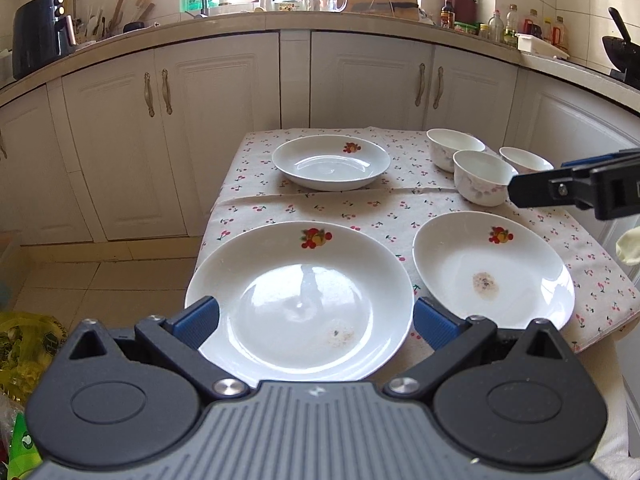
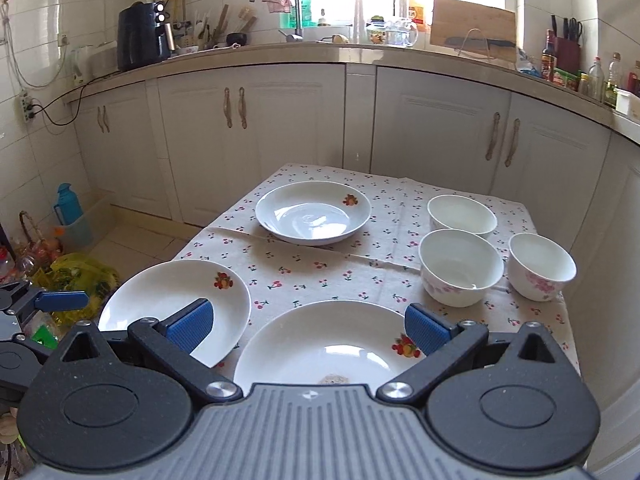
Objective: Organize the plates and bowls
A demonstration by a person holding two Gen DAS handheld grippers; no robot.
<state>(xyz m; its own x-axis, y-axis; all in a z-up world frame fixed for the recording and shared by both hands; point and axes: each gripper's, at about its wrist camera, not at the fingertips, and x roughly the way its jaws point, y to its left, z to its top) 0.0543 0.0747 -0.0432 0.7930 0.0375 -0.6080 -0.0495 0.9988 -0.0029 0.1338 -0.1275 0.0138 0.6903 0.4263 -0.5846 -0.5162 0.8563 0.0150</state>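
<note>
Three plates and three bowls were laid out on a small table [image 1: 400, 216] covered by a cherry-print cloth [image 2: 320, 276], and nothing had been stacked. The near-left plate [image 1: 300, 300], marked with a fruit motif and a brownish smear, was framed by the left gripper [image 1: 316, 322], whose blue pads [image 1: 196, 322] were spread wide on either side of the dish; nothing was held between them. Just beside it to the right, a second plate [image 1: 492, 268] with a stain at its centre was seen lying flat. The far plate [image 1: 331, 161] was set well apart, beyond a fold in the cloth.

On the far right of the table the three bowls were grouped closely: a back bowl [image 2: 462, 216], a middle bowl [image 2: 460, 266] with pink flowers, and a right bowl [image 2: 542, 266] near the table's edge, all upright.

The right gripper [image 2: 308, 330] was held above the stained plate, fingers parted wide, with nothing caught between them. In the left wrist view its dark finger was seen reaching in from the right edge, beside the middle bowl. Behind the table, white cabinets [image 2: 248, 136] and a cluttered counter [image 1: 248, 20] were in view.
</note>
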